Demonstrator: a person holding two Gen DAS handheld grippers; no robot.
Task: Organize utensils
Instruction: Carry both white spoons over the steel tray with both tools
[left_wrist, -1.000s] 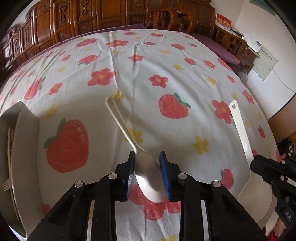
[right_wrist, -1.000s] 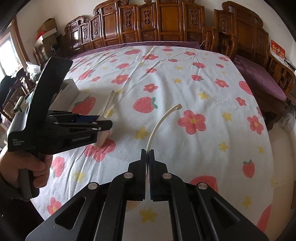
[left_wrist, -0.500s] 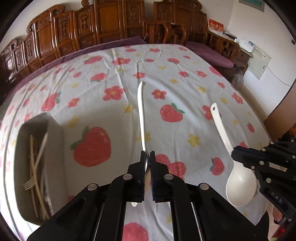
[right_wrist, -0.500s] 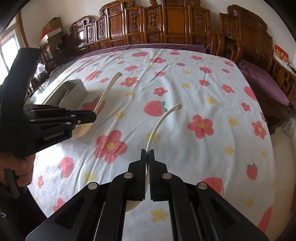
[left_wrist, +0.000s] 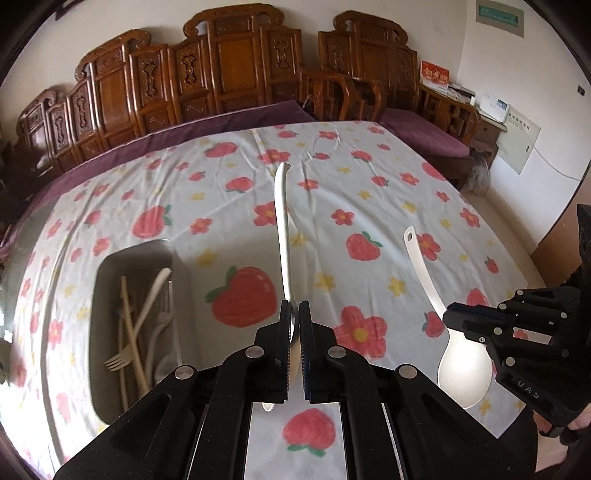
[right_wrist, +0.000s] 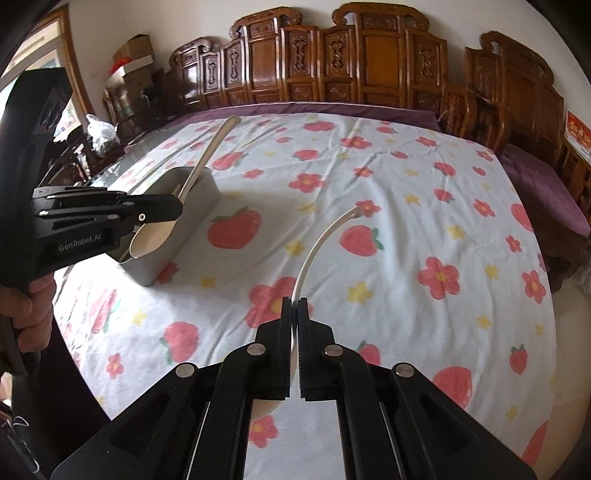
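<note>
The left gripper is pinched nearly shut on a white spoon, gripping it edge-on near where handle meets bowl, so the handle juts forward beyond the fingertips and the bowl hangs back between the jaws. The right gripper is closed just as tightly on a second white spoon, whose curved handle arcs ahead and a little right of its tips. The grey utensil box sits ahead and to the left of the left gripper, already holding forks and chopsticks; from the right wrist view the left spoon appears to hang over the box's near end, though the fisheye makes the height hard to judge. The chief risk is the thin edge-on grip: a smooth spoon could pivot or slip out early and land on the floral tablecloth. A long handle (it reaches well past the tips) may also catch the box wall or rest across the rim. With both grippers near, the two spoons could knock together.
</note>
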